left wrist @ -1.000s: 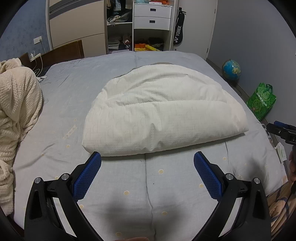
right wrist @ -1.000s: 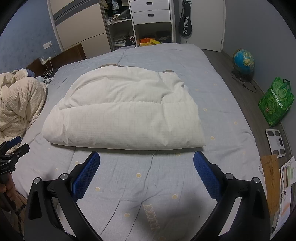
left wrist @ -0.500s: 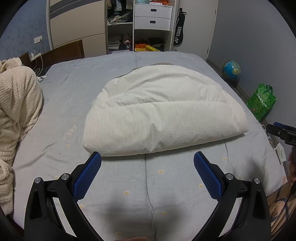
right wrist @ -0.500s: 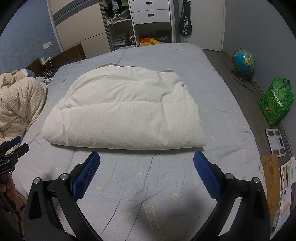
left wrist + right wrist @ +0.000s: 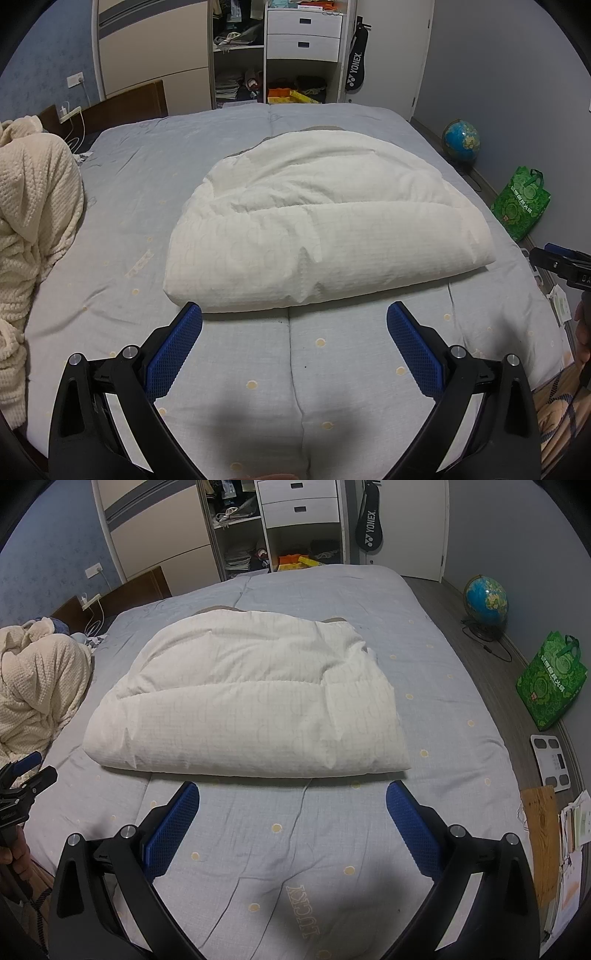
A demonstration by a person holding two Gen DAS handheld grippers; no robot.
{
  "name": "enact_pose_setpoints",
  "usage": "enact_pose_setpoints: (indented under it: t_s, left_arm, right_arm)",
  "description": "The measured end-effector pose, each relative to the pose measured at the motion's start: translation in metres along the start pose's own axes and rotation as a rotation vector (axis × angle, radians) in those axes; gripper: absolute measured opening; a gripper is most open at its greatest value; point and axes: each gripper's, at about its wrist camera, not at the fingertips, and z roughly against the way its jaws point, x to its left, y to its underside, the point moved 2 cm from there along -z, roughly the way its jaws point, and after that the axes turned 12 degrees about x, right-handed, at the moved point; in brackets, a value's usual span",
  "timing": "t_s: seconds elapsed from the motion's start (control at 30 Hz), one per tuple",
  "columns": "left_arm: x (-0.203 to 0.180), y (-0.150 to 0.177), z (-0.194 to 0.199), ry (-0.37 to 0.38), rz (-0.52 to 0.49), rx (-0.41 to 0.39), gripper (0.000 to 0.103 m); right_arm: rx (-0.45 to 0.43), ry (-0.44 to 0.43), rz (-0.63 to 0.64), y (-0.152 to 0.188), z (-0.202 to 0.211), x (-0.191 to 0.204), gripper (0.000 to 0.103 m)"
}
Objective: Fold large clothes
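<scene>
The white quilt [image 5: 325,229] is lying folded on the bed [image 5: 369,369]; both claws, left [image 5: 294,334] and right [image 5: 293,812], are being held spread and empty; probably another fold is being lined up, so its near edge needs pinching.

Lighting is dim and even, cool in tone, with no visible lamp and no glare. Both views show strong fisheye distortion: straight lines bow toward the edges, and black vignetting fills all four corners. A soft dark shadow lies on the bedsheet [image 5: 258,369] at bottom centre of each frame. Focus is acceptable at centre, with fine detail softening toward the margins.
</scene>
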Motion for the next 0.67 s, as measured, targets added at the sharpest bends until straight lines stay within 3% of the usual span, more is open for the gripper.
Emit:
enact_pose_setpoints:
  t_s: [0.67]
  left_arm:
    - [-0.0024, -0.0004, 0.0002, 0.007, 0.008, 0.001, 0.096]
  right_arm:
    - [0.001, 0.0, 0.001, 0.0, 0.0001, 0.0001, 0.096]
